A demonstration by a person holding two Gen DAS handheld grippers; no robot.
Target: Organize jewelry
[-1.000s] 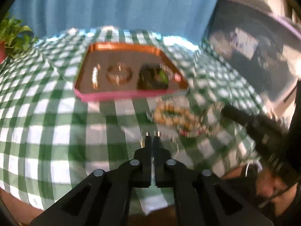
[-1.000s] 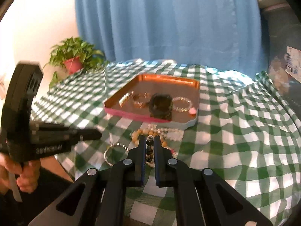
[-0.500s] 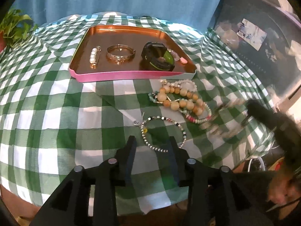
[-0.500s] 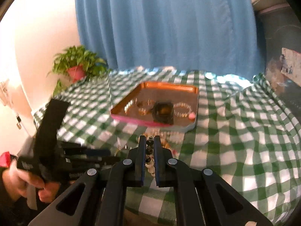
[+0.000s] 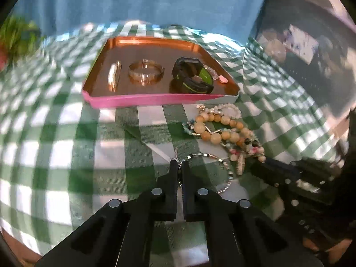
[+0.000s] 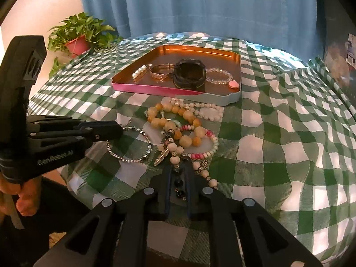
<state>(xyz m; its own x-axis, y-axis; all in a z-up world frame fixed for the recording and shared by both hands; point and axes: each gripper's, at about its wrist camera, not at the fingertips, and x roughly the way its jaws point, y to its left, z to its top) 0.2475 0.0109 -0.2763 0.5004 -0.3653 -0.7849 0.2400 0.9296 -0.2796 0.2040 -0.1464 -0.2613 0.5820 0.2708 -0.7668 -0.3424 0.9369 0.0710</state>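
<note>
My left gripper (image 5: 179, 166) sits low over the green checked cloth, its jaws closing on the clasp end of a silver chain bracelet (image 5: 229, 174), pinched between the pads. The right wrist view shows that gripper (image 6: 119, 130) on the chain (image 6: 129, 160) from the side. My right gripper (image 6: 179, 166) is shut on a cream and black bead bracelet (image 6: 178, 185), with black beads showing between its fingers. Its tips rest at the near edge of a pile of bead bracelets (image 6: 178, 122). Behind the pile, an orange tray (image 6: 151, 88) holds a black watch (image 6: 189, 73) and several bracelets.
A potted plant (image 6: 77, 35) stands at the table's far left, and a blue curtain (image 6: 200, 4) hangs behind. A person's hand (image 6: 24, 200) grips the left tool's handle. Dark clutter lies beyond the table's right edge. The cloth wrinkles on the right.
My left gripper opened, dropped over the silver chain bracelet and shut on its end. My right gripper came down with its bead strand to the pile's near edge.
</note>
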